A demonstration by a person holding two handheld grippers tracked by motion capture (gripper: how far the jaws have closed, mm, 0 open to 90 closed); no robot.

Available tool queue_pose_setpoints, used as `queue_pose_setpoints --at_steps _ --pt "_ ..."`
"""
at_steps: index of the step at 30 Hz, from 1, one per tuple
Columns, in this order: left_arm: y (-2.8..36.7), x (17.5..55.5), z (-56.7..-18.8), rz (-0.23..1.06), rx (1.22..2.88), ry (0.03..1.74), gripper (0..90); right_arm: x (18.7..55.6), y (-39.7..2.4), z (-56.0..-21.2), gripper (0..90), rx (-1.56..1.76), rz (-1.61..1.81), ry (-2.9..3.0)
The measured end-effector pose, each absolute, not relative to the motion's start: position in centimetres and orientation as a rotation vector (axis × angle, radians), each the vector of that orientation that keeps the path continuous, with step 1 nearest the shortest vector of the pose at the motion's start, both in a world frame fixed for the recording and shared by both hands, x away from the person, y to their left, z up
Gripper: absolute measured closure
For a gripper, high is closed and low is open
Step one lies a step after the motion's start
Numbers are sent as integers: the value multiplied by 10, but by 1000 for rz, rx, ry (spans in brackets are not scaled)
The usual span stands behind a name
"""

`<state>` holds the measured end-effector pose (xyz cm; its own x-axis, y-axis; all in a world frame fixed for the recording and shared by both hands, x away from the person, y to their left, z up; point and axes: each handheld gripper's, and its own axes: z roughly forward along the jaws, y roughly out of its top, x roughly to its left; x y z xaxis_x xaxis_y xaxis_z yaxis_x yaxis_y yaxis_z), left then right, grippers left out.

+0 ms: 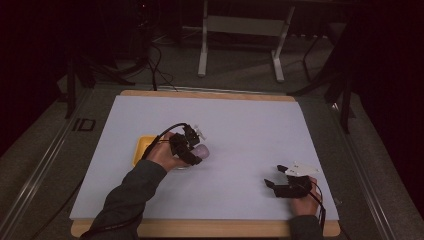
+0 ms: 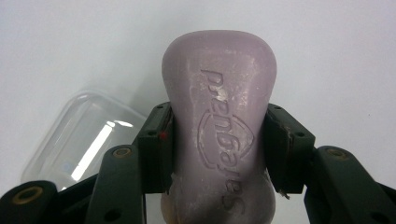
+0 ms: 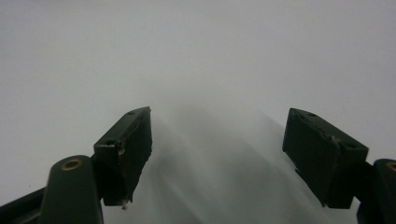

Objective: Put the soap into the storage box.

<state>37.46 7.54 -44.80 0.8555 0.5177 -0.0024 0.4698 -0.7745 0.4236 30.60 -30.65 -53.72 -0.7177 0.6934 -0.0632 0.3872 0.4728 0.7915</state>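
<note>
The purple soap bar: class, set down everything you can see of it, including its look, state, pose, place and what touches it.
The purple soap bar is pale lilac, waxy and matt, with rounded corners, a narrowed middle, pressed-in lettering and whitish scuffs. The left tool is shut on it, one black pad against each long side at the narrow part, so it points away over the white table cover. A clear plastic lid lies beside it. In the high view it sits just right of a yellow dish.

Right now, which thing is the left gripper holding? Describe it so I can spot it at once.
On the white table sheet, look left of middle, where the left gripper sits beside a yellow tray. Its jaws clamp a pale lilac soap bar, waisted, with embossed lettering; the clear plastic lid nearby is see-through and unmarked.
</note>
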Motion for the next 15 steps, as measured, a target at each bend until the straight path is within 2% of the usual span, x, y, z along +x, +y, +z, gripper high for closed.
queue_pose_setpoints --at_steps 15 --pt "92 374 -445 167 2614 779 497 306 -307 -537 237 905 1120 2346"
